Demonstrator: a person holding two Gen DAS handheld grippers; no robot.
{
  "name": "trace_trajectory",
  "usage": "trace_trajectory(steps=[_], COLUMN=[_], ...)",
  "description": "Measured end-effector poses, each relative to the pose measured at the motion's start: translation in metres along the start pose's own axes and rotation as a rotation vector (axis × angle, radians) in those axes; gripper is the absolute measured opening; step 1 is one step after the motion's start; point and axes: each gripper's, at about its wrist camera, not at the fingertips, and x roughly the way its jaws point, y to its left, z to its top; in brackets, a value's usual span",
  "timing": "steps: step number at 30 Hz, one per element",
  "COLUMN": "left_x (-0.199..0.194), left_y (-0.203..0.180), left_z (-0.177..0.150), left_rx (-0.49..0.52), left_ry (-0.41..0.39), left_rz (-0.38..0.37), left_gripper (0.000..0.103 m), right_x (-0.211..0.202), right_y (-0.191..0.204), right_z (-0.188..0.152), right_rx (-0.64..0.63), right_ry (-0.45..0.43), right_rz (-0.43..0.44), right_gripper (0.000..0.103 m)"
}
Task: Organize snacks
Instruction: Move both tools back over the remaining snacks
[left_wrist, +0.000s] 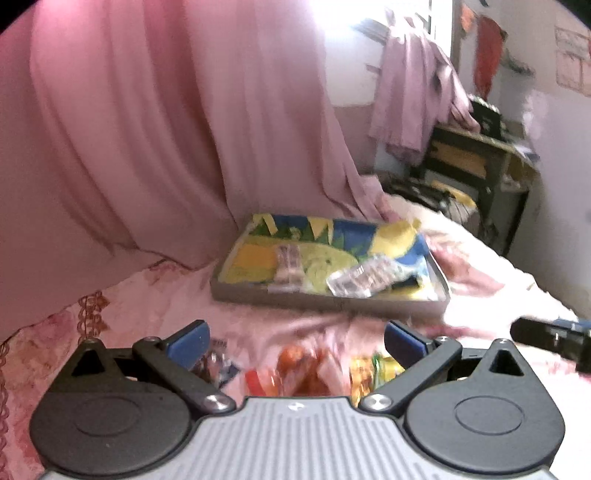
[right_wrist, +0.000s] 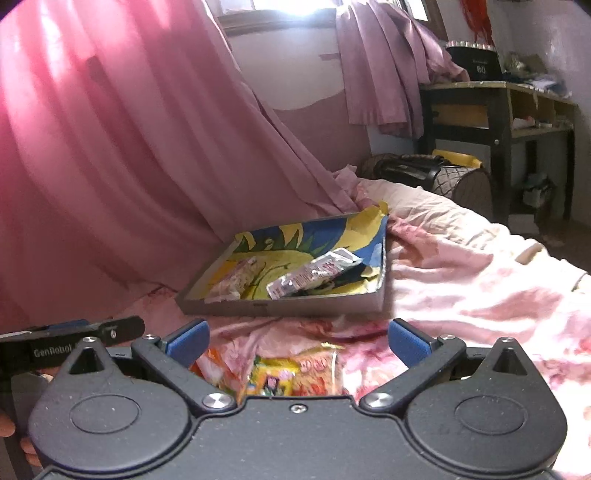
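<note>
While both grippers gape empty, 2 snack packets (right_wrist: 314, 277) lie in the tray (right_wrist: 280, 304)

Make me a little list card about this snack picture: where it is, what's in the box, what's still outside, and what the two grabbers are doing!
place: bed with pink floral sheet
box: shallow tray with colourful lining
in box: silver packet, pale packet
outside box: orange and yellow snack packets on the sheet, near the grippers
left gripper: open, empty
right gripper: open, empty
</note>
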Motion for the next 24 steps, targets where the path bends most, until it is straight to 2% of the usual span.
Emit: trace_trajectory(steps=[7, 13, 16, 24], left_x=[-0.013, -0.003, 0.007, 0.027], left_y=[-0.027, -0.051, -0.059, -0.059], left_z=[-0.033, -0.057, -0.066, -0.075], left_rx=[0.121, 0.246, 0.296, 0.252], left_ry=[0.087, 0.175, 0.213, 0.317], left_rz=[-0.042, -0.074, -0.065, -0.090], left_gripper=[0.103, 0.103, 0.103, 0.103], right_x=[-0.018, -0.008, 0.000, 0.024], right_y=[-0.008, -0.019, -0.024, -0.029], right_z=[-0.014, -0.026, -0.030, -0.045], right_rx=[0.023, 0.072, 0.102, 0.142], right_ry=[0.054, 0.172, 0.226, 0.366], right_rz=[-0.032, -0.072, -0.087, -0.090], right_gripper=[0.102, 0.102, 0.102, 0.102])
